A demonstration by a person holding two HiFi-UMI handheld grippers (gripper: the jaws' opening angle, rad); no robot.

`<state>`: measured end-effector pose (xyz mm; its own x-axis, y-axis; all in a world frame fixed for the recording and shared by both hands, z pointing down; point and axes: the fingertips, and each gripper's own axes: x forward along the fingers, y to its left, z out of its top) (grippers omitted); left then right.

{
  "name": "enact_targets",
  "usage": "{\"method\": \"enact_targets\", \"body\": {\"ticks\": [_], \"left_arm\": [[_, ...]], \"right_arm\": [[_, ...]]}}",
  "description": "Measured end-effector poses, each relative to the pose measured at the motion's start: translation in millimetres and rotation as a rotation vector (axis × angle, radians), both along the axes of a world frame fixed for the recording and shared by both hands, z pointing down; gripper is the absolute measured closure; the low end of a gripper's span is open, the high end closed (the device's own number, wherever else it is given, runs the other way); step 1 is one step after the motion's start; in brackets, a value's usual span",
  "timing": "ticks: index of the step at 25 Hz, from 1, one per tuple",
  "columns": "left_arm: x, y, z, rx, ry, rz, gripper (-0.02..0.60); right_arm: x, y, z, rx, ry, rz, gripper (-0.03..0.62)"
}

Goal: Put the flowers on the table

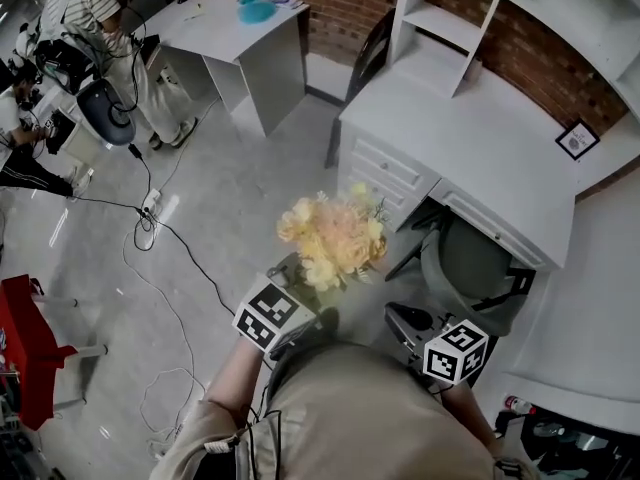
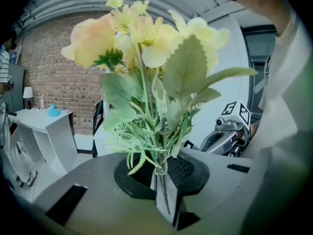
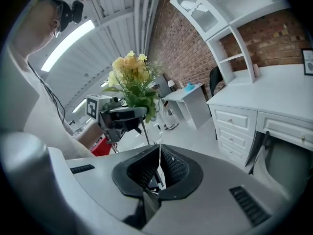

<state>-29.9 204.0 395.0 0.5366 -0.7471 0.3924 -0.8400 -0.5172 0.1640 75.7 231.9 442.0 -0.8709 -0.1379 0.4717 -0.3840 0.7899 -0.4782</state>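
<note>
left hand-held gripper (image 2: 164,175): clamped on stems of yellow flower bouquet (image 1: 335,236), held upright at frame centre | right hand-held gripper (image 3: 159,160): jaws pressed together, nothing held | white surface (image 1: 500,148): seen upper right

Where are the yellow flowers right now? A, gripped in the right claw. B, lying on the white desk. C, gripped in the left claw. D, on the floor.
C: the left claw is clamped on the stems of the flowers, held up short of the desk.
</note>
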Motion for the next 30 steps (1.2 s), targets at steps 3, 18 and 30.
{"method": "enact_targets", "body": {"ticks": [3,18,30], "left_arm": [[-22.4,-5.2,1.5,0.0,0.005,-0.022,0.538],[-114.1,3.9,19.3,-0.026,0.002,-0.129,0.538],[-114.0,-16.0,21.2,-0.049,0.015,-0.128,0.538]], "right_arm": [[-24.1,-9.8,0.3,0.019,0.017,-0.035,0.571],[-113.5,-33.9,3.8,0.056,0.04,-0.123,0.571],[-114.7,-55.5,4.6,0.024,0.033,-0.118,0.571]]}}
